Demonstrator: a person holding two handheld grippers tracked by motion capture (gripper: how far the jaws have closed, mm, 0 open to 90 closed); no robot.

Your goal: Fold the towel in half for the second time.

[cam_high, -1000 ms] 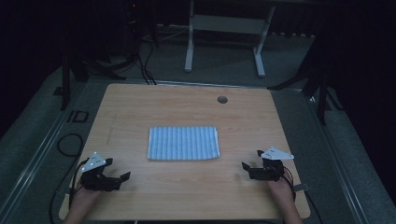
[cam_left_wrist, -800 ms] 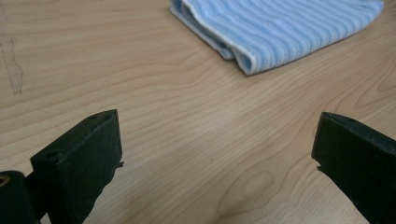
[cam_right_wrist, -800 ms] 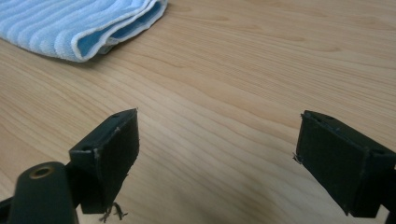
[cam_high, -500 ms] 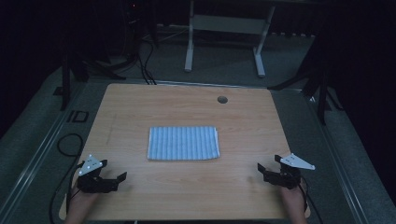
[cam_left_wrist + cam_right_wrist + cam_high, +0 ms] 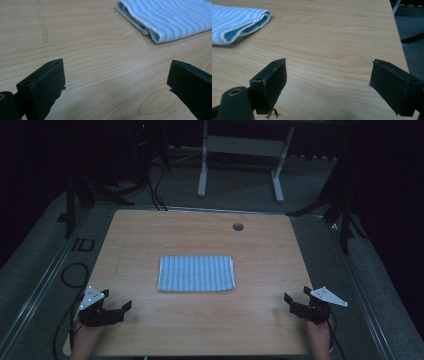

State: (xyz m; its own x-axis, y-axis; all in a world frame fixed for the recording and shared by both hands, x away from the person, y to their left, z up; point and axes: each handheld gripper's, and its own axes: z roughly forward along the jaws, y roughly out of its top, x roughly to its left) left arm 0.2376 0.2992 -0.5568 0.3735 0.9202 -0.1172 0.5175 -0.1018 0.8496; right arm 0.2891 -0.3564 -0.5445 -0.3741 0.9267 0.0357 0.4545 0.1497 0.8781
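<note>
Both claws stand wide and empty, and the folded blue-striped towel is the landmark for everything else. Left of the towel and toward the person, the left gripper sits low over the wooden table near its front left corner, jaws spread far apart with only bare wood between them. In the left gripper view the towel lies ahead and off to the right, its near folded corner closest, well apart from the jaws.

The towel itself rests flat at the table's middle, a tidy rectangle whose long axis runs left to right, stripes crossing it front to back. Beyond it, toward the far edge, is a small round cable hole.

Right of the towel and toward the person, the right gripper waits near the front right corner, jaws equally wide. In the right gripper view the towel lies ahead and to the left, its rounded fold edge facing the claw.

Neither hand looks clearly nearer; each faces its own short end, so a two-handed pickup at both ends seems the likely call.
</note>
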